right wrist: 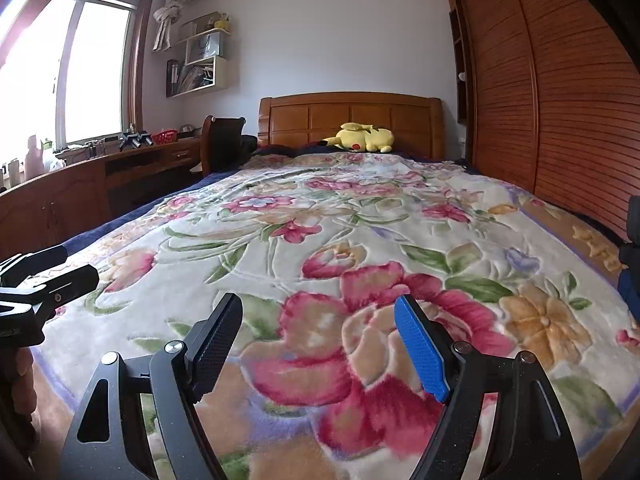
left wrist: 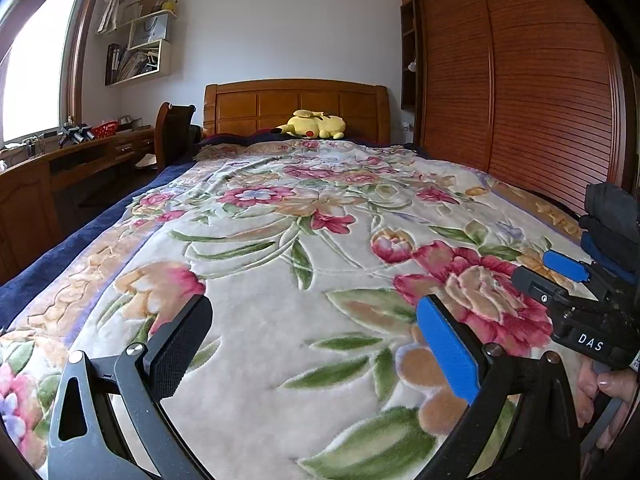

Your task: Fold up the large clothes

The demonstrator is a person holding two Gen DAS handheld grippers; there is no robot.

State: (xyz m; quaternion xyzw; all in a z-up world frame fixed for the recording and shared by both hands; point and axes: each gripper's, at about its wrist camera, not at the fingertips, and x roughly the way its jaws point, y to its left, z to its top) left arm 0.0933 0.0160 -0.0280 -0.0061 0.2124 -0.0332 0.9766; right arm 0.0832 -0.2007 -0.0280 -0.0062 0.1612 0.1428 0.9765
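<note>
left wrist view: the left gripper (left wrist: 312, 344) hangs low over the near end of the bed, its jaws spread wide with only the plush floral blanket in cream, pink and green (left wrist: 280, 240) showing between them — nothing is pinched. the blanket covers the bed up to the carved wooden headboard (left wrist: 296, 106), and a yellow plush toy (left wrist: 314, 124) lies just in front of that headboard. to the right of the left gripper, the right gripper (left wrist: 560, 280) comes into frame from the edge, held by a person's hand (left wrist: 604, 396); behind it, at the bed's right edge beside the slatted wooden wardrobe (left wrist: 520, 80), sits a stack of folded dark clothes (left wrist: 610, 224) in grey and blue.

right wrist view — the right gripper (right wrist: 320, 344) also has its jaws set well apart over the blanket (right wrist: 360, 220), gripping nothing. the left gripper (right wrist: 52, 276) shows at the left edge. the dark clothes (right wrist: 632, 248) are barely visible at the right edge. left of the headboard (right wrist: 348, 118) stand a wooden chair (right wrist: 220, 144) and a long wooden desk (right wrist: 100, 172) under the window (right wrist: 92, 68).
</note>
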